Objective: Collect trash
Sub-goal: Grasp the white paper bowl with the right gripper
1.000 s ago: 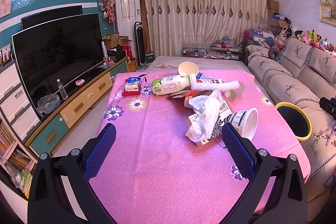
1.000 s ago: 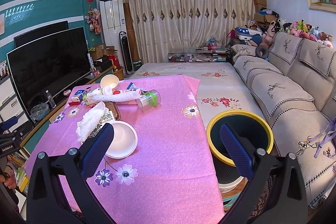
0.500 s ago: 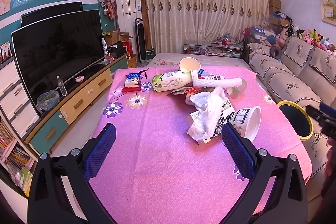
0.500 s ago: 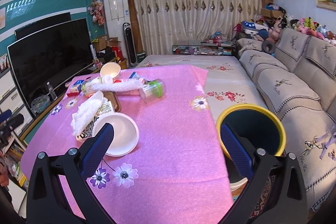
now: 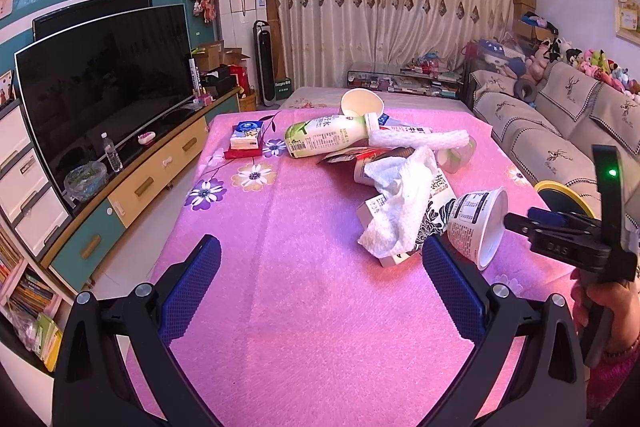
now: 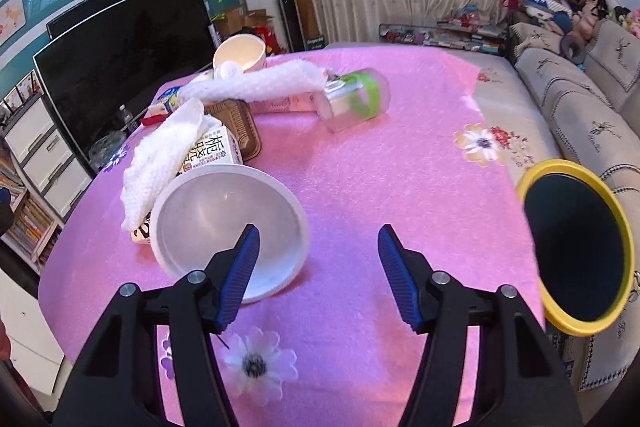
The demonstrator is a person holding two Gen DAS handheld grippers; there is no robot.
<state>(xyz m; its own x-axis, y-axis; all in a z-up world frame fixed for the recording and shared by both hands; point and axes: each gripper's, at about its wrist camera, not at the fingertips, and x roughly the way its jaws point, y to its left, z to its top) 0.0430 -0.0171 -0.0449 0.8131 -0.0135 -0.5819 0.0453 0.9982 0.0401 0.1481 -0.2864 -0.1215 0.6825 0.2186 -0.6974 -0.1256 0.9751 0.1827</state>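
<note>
A: Both tongs are standing spread with nothing between them. The right gripper (image 6: 316, 259) is hovering low at the mouth of the white cup (image 6: 230, 227), its left pad overlapping the rim; the left gripper (image 5: 320, 283) is hanging over bare cloth short of the trash pile.

B: What is staying hidden?

A: The carton (image 6: 218, 151) is lying half under the crumpled tissue (image 5: 400, 199), and I cannot tell whether that pad is touching the cup. In the left view the right gripper is cut off at the frame edge, with only part of the hand (image 5: 608, 303) gripping its handle.

B: And around them?

A: The cup is lying on its side on the pink tablecloth (image 5: 312, 307), beside a green bottle (image 5: 328, 137) and a clear jar (image 6: 356, 99). The yellow-rimmed bin (image 6: 580, 251) is standing off the table's right edge, by the sofa (image 5: 560, 123); a television (image 5: 108, 79) is facing from the left.
</note>
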